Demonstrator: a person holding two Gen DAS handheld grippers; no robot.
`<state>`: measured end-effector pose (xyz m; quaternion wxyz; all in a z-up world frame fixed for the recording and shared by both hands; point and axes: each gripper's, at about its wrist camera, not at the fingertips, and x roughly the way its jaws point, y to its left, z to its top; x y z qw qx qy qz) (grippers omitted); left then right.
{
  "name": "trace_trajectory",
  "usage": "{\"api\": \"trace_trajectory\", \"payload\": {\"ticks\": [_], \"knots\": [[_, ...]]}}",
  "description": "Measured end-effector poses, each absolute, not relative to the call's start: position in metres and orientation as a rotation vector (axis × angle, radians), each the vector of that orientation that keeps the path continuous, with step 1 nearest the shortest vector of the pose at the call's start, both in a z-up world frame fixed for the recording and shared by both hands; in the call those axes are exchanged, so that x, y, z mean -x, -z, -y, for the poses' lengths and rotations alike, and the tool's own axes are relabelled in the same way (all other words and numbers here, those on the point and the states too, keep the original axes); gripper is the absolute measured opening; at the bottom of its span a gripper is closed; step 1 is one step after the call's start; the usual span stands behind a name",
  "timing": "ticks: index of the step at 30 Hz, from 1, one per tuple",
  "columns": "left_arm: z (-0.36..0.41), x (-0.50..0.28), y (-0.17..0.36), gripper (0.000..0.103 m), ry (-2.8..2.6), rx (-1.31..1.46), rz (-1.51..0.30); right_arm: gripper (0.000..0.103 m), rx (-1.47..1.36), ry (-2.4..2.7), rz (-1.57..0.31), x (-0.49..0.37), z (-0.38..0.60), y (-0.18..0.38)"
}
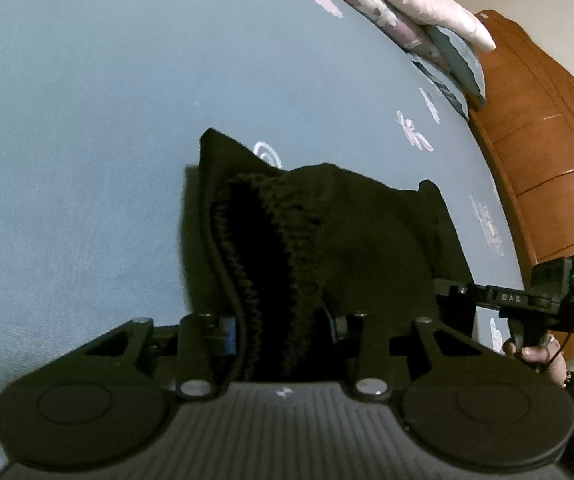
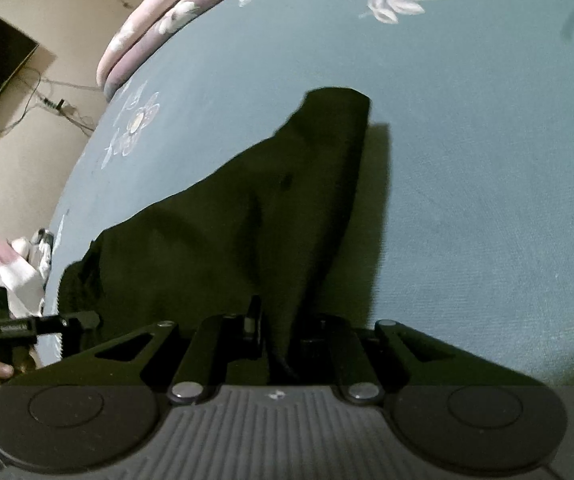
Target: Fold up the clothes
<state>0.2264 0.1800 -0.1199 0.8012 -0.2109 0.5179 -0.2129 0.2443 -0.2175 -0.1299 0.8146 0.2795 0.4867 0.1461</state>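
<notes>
The black shorts (image 1: 347, 232) hang up off the blue bed sheet (image 1: 87, 140), with only their far end resting on it, out in the middle of the bed. The stretchy waistband (image 1: 275, 248) is bunched between the jaws of the left gripper (image 1: 283, 332), which pinch it. The right gripper (image 2: 279, 336) is clamped on the other side of the same top edge. I think both hold the top so the shorts hang flat and straight, ready to fold. A pink quilt (image 1: 427, 4) lies at the far edge, by the wooden bed frame (image 1: 547, 140).
</notes>
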Motion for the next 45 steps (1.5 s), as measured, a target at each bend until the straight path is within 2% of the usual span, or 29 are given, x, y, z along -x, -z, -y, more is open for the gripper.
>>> {"api": "trace_trajectory", "payload": {"ticks": [13, 23, 33, 45], "knots": [[-0.148, -0.222, 0.069, 0.033, 0.542, 0.326, -1.018, 0.014, -0.522, -0.367, -0.919, -0.212, 0.214, 0.077], [-0.093, -0.235, 0.055, 0.033, 0.611, 0.252, -1.028, 0.017, -0.525, -0.297, -0.849, -0.174, 0.234, 0.062], [-0.002, -0.252, 0.042, 0.033, 0.706, 0.112, -1.043, 0.017, -0.561, -0.207, -0.79, -0.13, 0.281, 0.065], [0.142, -0.272, 0.041, 0.033, 0.896, -0.029, -1.06, 0.02, -0.643, -0.016, -0.686, -0.068, 0.366, 0.068]]}}
